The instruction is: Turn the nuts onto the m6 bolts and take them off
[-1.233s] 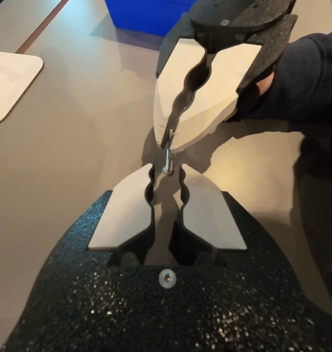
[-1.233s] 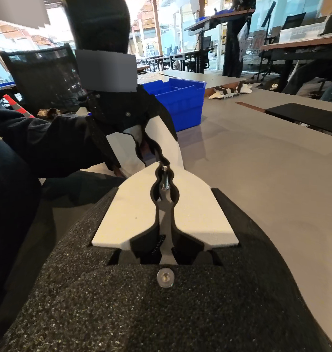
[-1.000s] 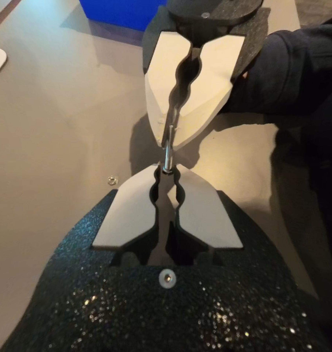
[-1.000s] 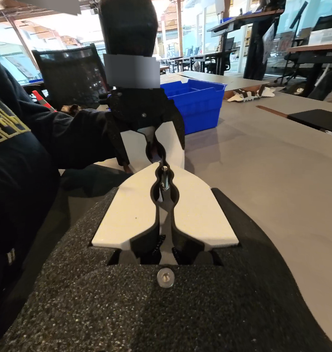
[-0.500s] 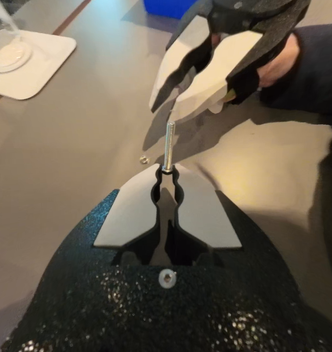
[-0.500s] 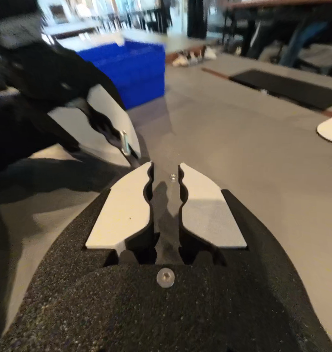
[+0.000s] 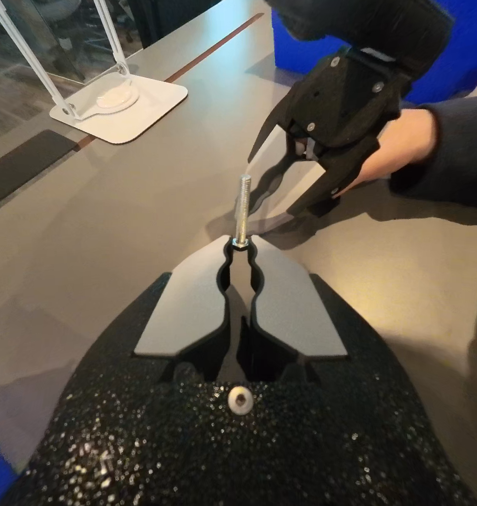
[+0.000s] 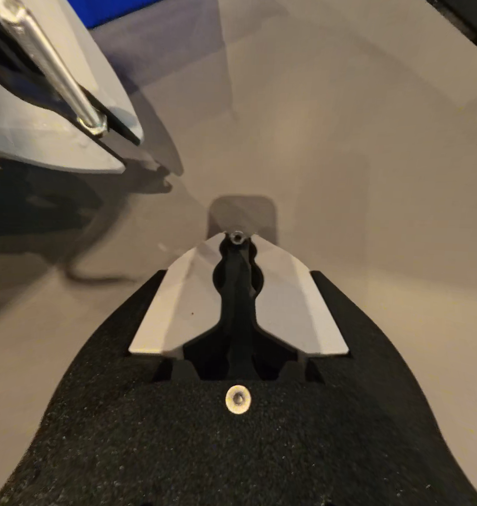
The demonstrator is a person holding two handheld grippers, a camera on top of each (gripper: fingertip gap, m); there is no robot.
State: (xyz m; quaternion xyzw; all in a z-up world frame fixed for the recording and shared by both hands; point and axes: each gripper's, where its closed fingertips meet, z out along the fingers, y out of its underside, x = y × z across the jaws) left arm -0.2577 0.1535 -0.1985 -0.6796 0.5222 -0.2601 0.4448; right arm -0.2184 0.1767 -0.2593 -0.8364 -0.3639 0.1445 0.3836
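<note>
My left gripper (image 7: 239, 247) is shut on the hex head of a silver M6 bolt (image 7: 242, 208), which stands upright from its tips with the threaded end bare. My right gripper (image 8: 237, 241) points down at the grey table (image 8: 368, 164), its tips closed around a small silver nut (image 8: 237, 237). In the left wrist view the right gripper (image 7: 270, 191) is just right of and beyond the bolt, blurred, held by a hand (image 7: 396, 147). The right wrist view shows the left gripper (image 8: 127, 153) and the bolt (image 8: 53, 68) at upper left.
A blue bin (image 7: 451, 54) stands at the back right. A white stand base (image 7: 149, 115) with a clear panel sits at the back left, and a black mat (image 7: 26, 164) lies at the left edge. Across from one pair of fingers to the other is roughly 8 cm.
My left gripper closed on the bolt's head. My right gripper let go of the threaded end, swung down to the table and closed around the loose nut.
</note>
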